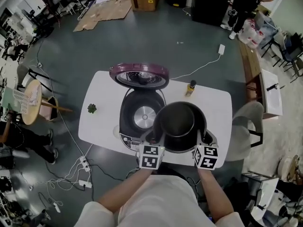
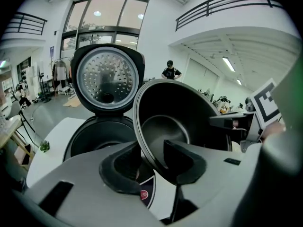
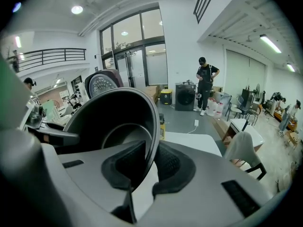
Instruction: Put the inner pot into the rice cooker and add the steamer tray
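Head view: bottle [image 1: 191, 87] just beyond inner pot [image 1: 177, 122]

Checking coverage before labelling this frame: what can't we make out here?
- No steamer tray shows in any view. In the head view, the inner pot covers the table beneath it, so that patch is unknown.
- On the rice cooker, the control panel is too small to read in the head view and partly covered by the left gripper.
- The label on the bottle is too small in the head view, and the pot rim hides most of it in the right gripper view.
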